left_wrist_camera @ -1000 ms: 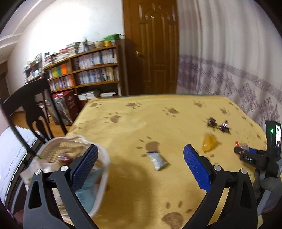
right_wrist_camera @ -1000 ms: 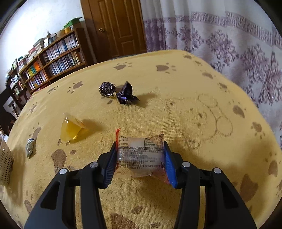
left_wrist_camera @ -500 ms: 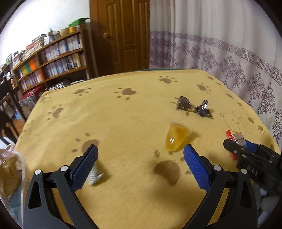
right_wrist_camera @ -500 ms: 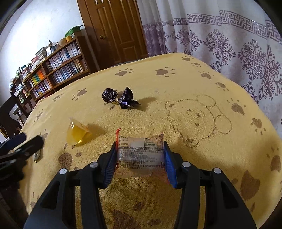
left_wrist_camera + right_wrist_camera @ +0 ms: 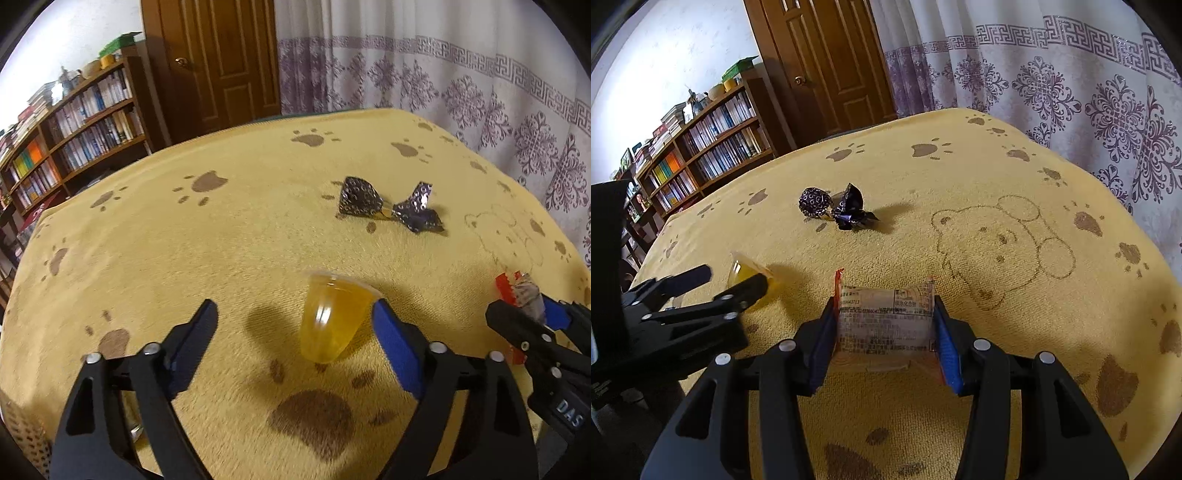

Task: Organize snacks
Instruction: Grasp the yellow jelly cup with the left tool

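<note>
Down at the bottom left of the left wrist view, a woven basket (image 5: 22, 435) is cut off by the frame edge, only a sliver of its wall showing, and a silvery scrap under the left tongs' arm is too hidden to identify. The left tongs (image 5: 291, 325) are spread wide above the yellow paw-print worktop (image 5: 221, 240), and the jelly cup (image 5: 330, 319), orange and lying on its side, sits between the blue pads, close against the right-hand one; whether it touches is hard to say. From the right wrist view the same cup (image 5: 748, 271) is half covered by the left tongs' black arm. The right tongs (image 5: 884, 325) are pinching a clear snack packet (image 5: 884, 319) with red crimped ends; small print runs across it, but it is too fine to read. In the left view only the packet's red tip peeks out past the right tongs, whose body carries white letters reading "DAS". Farther back on the cloth lies a dark foil candy (image 5: 833, 206) with twisted ends, well apart from both tongs.
</note>
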A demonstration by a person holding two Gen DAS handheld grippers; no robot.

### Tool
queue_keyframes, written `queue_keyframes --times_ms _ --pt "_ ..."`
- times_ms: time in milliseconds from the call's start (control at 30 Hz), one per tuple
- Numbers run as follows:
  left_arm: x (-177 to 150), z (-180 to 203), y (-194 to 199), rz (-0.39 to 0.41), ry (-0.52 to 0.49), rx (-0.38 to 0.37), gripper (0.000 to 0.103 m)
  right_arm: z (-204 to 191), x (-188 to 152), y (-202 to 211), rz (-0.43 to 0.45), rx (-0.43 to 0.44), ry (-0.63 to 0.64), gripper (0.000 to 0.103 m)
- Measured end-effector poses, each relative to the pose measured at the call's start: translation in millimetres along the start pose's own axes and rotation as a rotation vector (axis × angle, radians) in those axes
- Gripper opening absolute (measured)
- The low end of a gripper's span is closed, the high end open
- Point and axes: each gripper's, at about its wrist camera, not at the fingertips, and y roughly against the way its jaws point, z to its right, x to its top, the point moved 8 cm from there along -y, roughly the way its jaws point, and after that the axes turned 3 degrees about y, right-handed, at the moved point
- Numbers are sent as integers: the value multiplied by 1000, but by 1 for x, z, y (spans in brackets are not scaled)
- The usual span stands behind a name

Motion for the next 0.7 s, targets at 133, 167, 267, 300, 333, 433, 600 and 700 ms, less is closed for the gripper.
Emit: queue_keyframes --times_ms 133,167,267,300,333,433,600,700 --pt "-1 7 -9 -24 -14 -31 60 -1 0 -2 -5 1 7 49" --pt "0 8 -9 -21 -13 -42 52 -1 0 -2 -6 2 7 49" --pt "0 11 -8 -12 -11 -61 39 -1 0 -3 -9 2 9 49" --pt "0 12 -8 -9 -12 -62 38 -2 0 -3 -10 2 10 49" --pt "0 13 -8 -6 -13 -68 34 -2 0 -3 -10 2 11 49" --pt "0 11 -4 7 -8 -75 34 -2 0 -3 -10 3 11 49" --pt "-2 8 6 23 18 -80 34 -2 0 -3 -10 3 11 49" --pt "-3 6 16 41 20 -68 34 -2 0 -3 -10 2 11 49"
